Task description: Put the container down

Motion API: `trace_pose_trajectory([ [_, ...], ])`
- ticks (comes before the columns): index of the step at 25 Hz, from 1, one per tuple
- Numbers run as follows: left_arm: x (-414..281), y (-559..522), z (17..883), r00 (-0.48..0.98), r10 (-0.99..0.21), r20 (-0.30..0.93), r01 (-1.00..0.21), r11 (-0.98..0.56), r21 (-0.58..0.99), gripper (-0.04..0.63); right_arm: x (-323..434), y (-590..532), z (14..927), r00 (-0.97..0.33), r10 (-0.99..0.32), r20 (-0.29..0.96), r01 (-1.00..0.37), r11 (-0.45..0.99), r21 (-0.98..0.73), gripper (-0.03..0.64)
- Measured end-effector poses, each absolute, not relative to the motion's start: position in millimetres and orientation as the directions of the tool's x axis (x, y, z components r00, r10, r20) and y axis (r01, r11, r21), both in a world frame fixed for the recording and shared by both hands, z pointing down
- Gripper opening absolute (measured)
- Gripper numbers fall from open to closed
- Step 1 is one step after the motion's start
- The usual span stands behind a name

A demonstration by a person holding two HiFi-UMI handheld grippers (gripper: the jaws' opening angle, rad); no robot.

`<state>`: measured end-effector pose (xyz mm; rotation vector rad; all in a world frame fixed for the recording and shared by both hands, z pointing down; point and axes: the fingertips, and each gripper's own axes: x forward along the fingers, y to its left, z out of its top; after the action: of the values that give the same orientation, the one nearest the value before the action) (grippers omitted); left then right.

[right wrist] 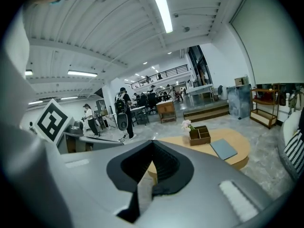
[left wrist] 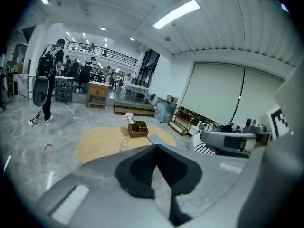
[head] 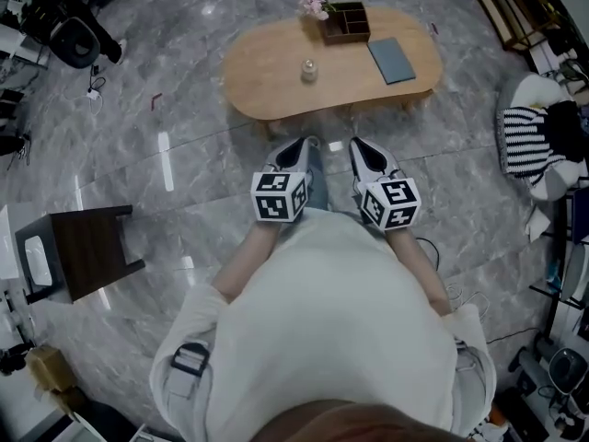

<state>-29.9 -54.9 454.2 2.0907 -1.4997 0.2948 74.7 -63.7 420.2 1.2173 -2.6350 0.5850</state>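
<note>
You hold both tools close to your body, the left tool [head: 306, 145] and the right tool [head: 359, 146] each pressed together on nothing. Ahead stands the desk [head: 267, 63]: a small jar [head: 309, 70] mid-top, and the wooden container [head: 346, 22] at its far edge, beside pink flowers [head: 316, 4].

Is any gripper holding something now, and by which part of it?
Nothing is held. The left gripper and the right gripper both have jaws closed together with nothing between them.
</note>
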Motion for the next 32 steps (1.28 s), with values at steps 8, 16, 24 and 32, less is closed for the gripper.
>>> trace_pose_trajectory([
  [8, -47, -34, 447, 0.337, -0.827, 0.45, -0.928, -0.21, 0.309, 0.002, 75, -48, 417, -0.652, -0.691, 0.313, -0.758, 0.605, -0.243, 0.0],
  [16, -46, -32, 450, 0.342, -0.825, 0.45, -0.924, -0.21, 0.318, 0.002, 73, -41, 417, -0.657, -0.683, 0.32, -0.752, 0.621, -0.219, -0.002],
  [24, -49, -31, 457, 0.346, -0.815, 0.465, -0.921, -0.202, 0.332, 0.002, 69, -40, 420, -0.661, -0.676, 0.325, -0.748, 0.624, -0.225, -0.002],
  [32, -53, -34, 461, 0.344, -0.811, 0.473, -0.922, -0.195, 0.336, 0.002, 64, -46, 423, -0.665, -0.671, 0.329, -0.745, 0.625, -0.233, -0.002],
])
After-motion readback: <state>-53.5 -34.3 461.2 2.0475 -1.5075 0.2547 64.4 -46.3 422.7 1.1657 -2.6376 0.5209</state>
